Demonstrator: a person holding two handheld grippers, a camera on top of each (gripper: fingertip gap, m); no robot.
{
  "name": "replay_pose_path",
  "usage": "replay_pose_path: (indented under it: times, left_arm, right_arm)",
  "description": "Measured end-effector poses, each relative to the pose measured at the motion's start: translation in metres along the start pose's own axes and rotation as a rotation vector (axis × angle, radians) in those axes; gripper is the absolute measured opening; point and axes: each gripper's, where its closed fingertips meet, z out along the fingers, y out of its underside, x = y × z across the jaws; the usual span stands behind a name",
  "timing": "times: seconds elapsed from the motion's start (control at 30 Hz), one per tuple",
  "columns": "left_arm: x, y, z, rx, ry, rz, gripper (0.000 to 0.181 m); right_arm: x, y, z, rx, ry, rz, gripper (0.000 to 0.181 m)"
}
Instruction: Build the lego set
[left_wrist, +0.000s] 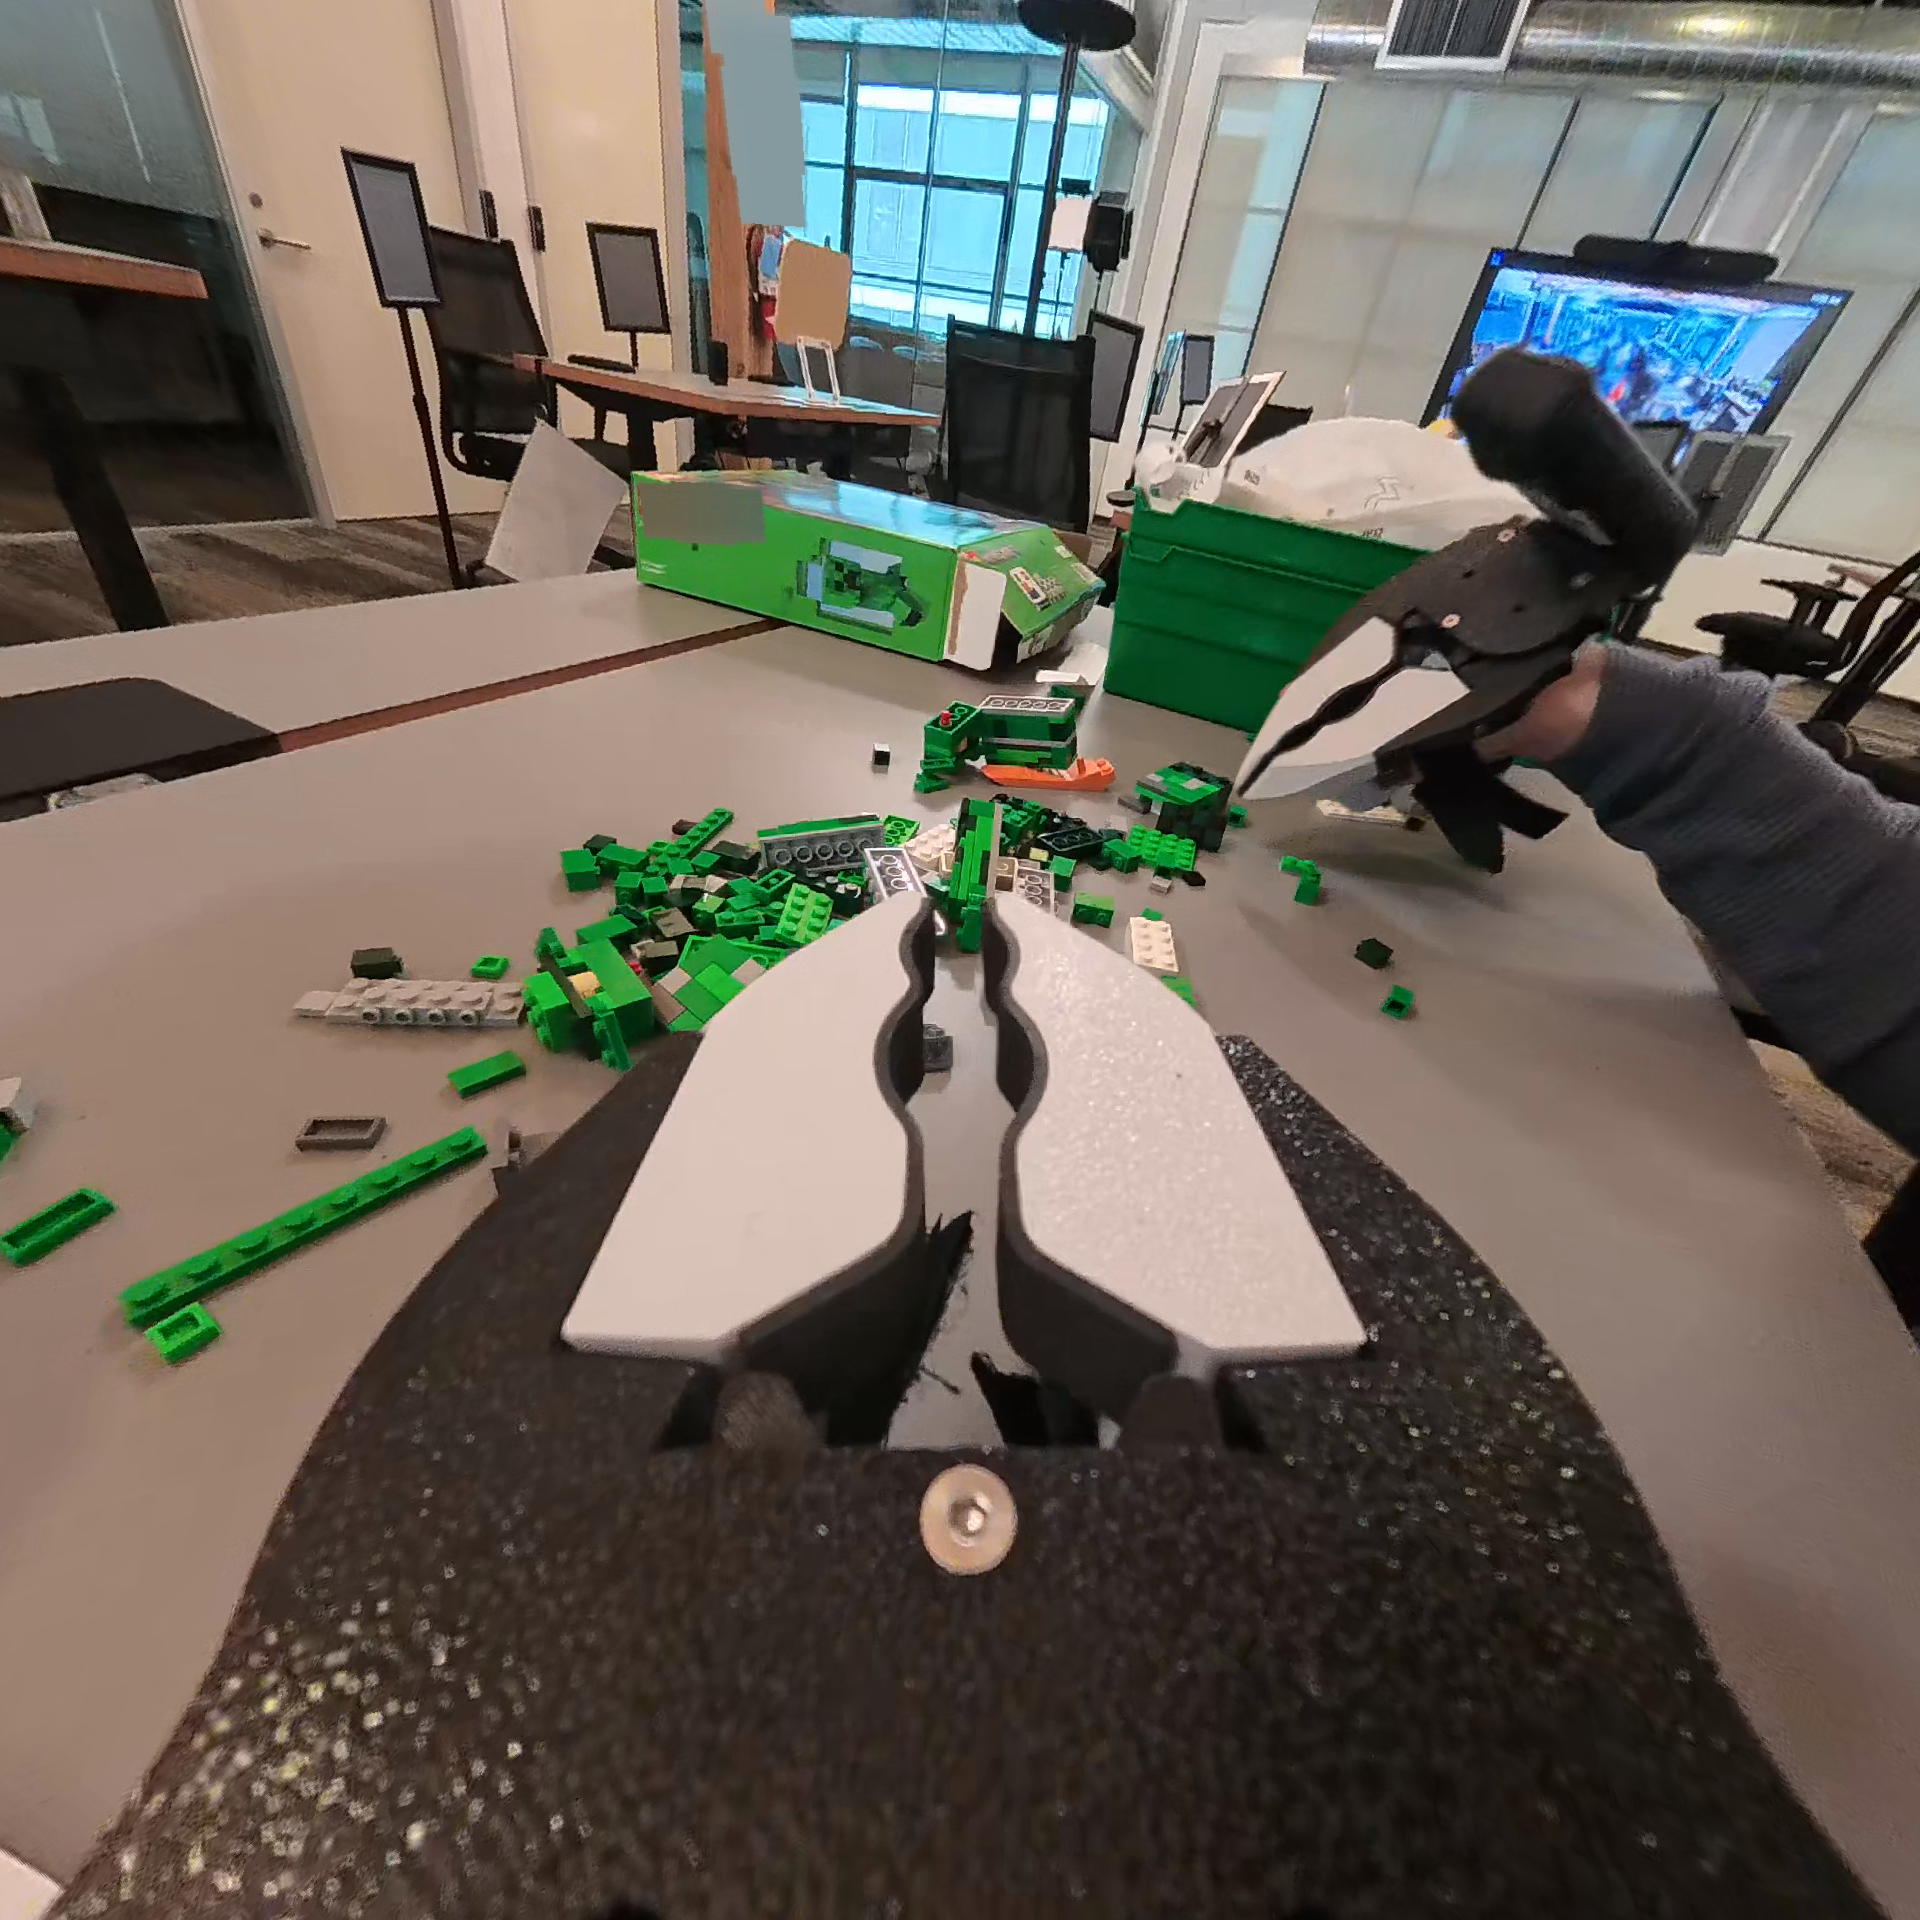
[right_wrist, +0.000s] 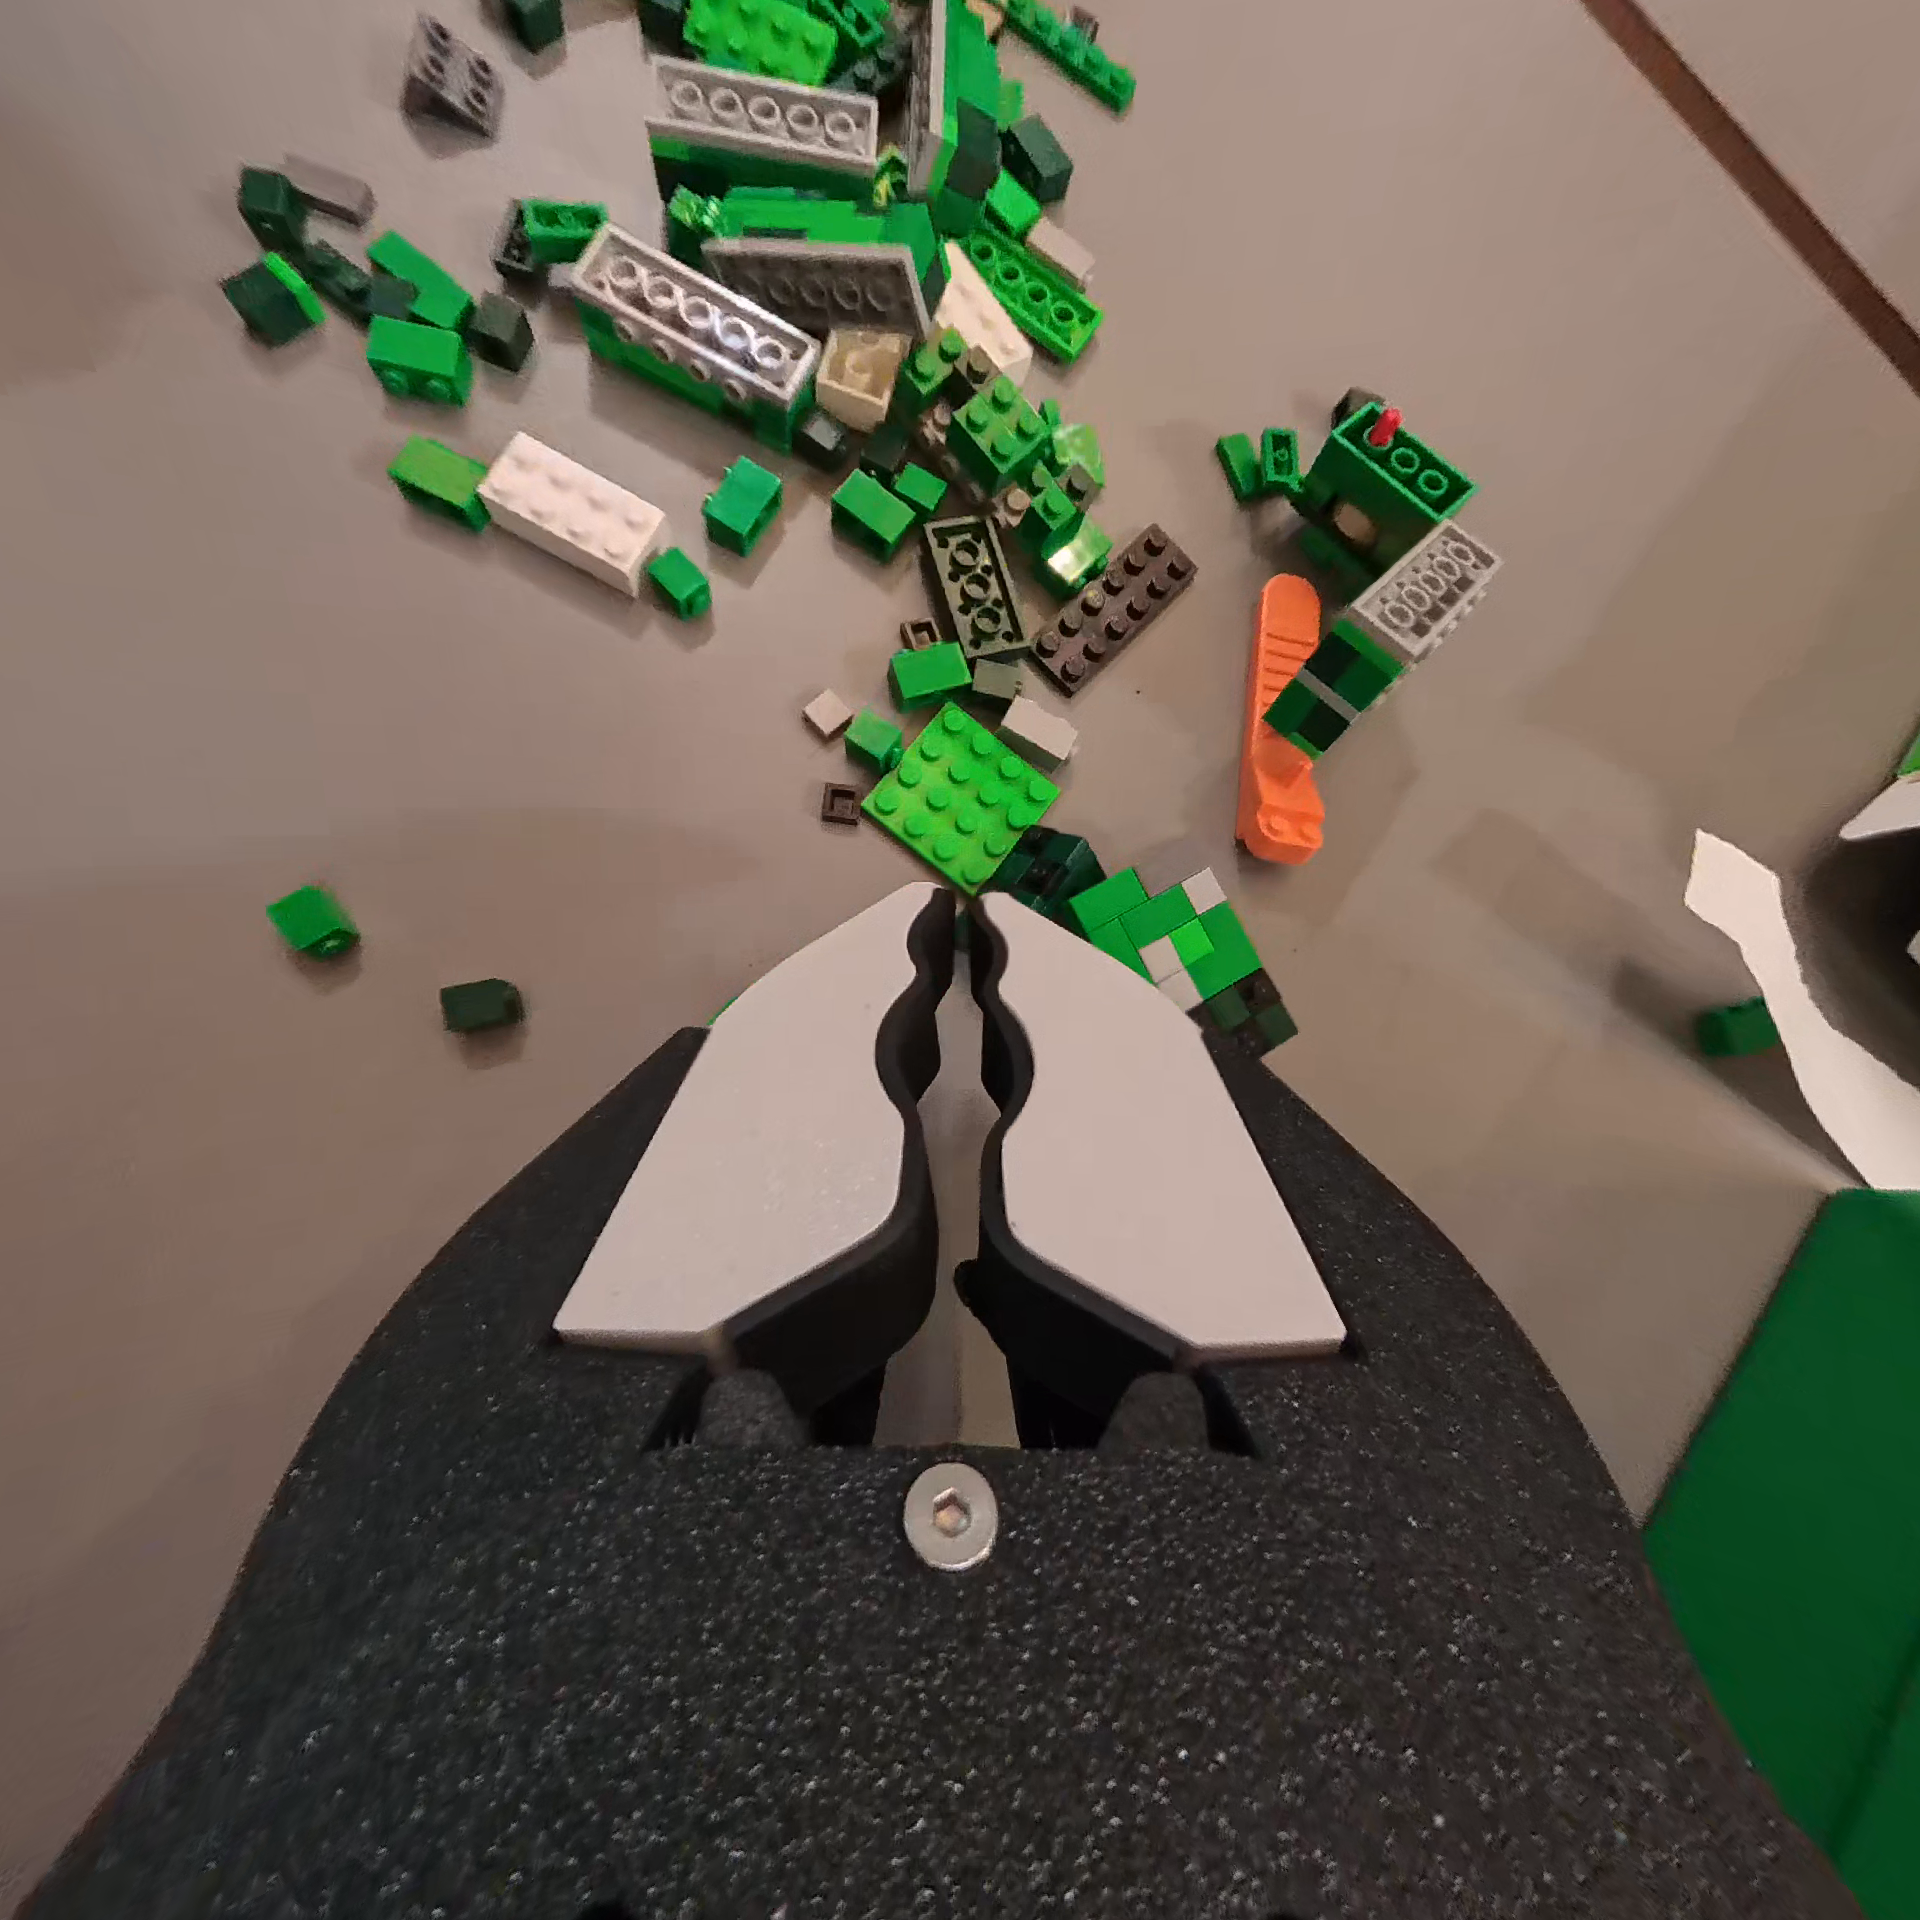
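A pile of green, grey and white lego pieces (left_wrist: 727, 894) lies on the grey table (left_wrist: 312, 790). My left gripper (left_wrist: 961, 914) is low over the near side of the pile. Its fingertips are closed on the end of a narrow green built piece (left_wrist: 975, 862) that sticks out ahead. My right gripper (right_wrist: 966, 909) is shut, and I see nothing held between its pads. It hovers over a green square plate (right_wrist: 961, 795) and a small green built block (right_wrist: 1164, 935). The right gripper also shows in the left wrist view (left_wrist: 1252, 779), with its tips together beside that block (left_wrist: 1184, 795).
A partly built green model (left_wrist: 997, 727) and an orange brick separator (left_wrist: 1049, 772) lie behind the pile. A green set box (left_wrist: 852, 561) and a green bin (left_wrist: 1226, 623) stand at the back. A long green plate (left_wrist: 301, 1226) and a grey plate (left_wrist: 416, 1003) lie at the left. Across from one pair of fingers to the other is roughly 25 cm. From my right tips it is roughly 4 cm to the green square plate (right_wrist: 961, 795); from my left, 25 cm. It is also in sight in the left wrist view (left_wrist: 1160, 849). To reach the small green built block (right_wrist: 1164, 935) in a straight line is about 5 cm for my right fingers, about 30 cm for my left. It is also in sight in the left wrist view (left_wrist: 1179, 785).
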Motion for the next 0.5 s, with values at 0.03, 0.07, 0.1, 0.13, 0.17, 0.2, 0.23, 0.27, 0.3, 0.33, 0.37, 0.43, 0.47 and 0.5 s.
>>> replay_pose_path:
  times: [0.03,0.07,0.1,0.13,0.17,0.2,0.23,0.27,0.3,0.33,0.37,0.43,0.47,0.5]
  left_arm:
    - [-0.001,0.0,0.0,-0.003,-0.001,-0.01,0.009]
    - [-0.002,0.001,0.001,-0.008,-0.001,-0.018,0.009]
    - [-0.002,0.001,0.001,-0.011,0.0,-0.022,0.009]
    - [-0.002,0.001,0.001,-0.01,-0.002,-0.022,0.009]
    - [-0.002,0.001,0.001,-0.008,-0.008,-0.017,0.009]
    - [-0.003,0.001,0.001,-0.008,-0.015,-0.011,0.009]
    - [-0.004,0.001,0.001,-0.01,-0.025,-0.004,0.009]
    - [-0.005,0.001,0.001,-0.011,-0.038,0.002,0.009]
    - [-0.006,0.001,0.0,-0.013,-0.052,0.008,0.009]
    - [-0.008,0.002,0.0,-0.015,-0.063,0.012,0.009]
    - [-0.008,0.002,0.0,-0.015,-0.068,0.016,0.009]
    - [-0.009,0.002,0.0,-0.017,-0.075,0.017,0.009]
    - [-0.01,0.002,0.0,-0.016,-0.08,0.018,0.009]
    - [-0.011,0.001,-0.001,-0.014,-0.087,0.022,0.009]
  right_arm:
    - [0.001,0.0,0.003,-0.018,-0.003,-0.003,0.003]
    - [0.001,0.001,0.004,-0.033,-0.004,-0.004,0.005]
    - [0.001,0.001,0.006,-0.044,-0.005,-0.005,0.007]
    - [0.001,0.002,0.006,-0.051,-0.006,-0.007,0.008]
    - [0.001,0.003,0.006,-0.058,-0.008,-0.008,0.009]
    - [0.002,0.003,0.006,-0.062,-0.006,-0.009,0.009]
    - [0.003,0.005,0.005,-0.066,0.002,-0.008,0.01]
    - [0.005,0.007,0.004,-0.073,0.01,-0.007,0.01]
    - [0.007,0.009,0.003,-0.082,0.015,-0.005,0.01]
    - [0.009,0.012,0.001,-0.088,0.023,0.0,0.01]
    - [0.012,0.014,-0.001,-0.091,0.032,0.007,0.01]
    - [0.016,0.017,-0.005,-0.093,0.042,0.017,0.011]
    - [0.018,0.019,-0.007,-0.093,0.045,0.022,0.011]
    - [0.019,0.02,-0.008,-0.093,0.05,0.025,0.011]
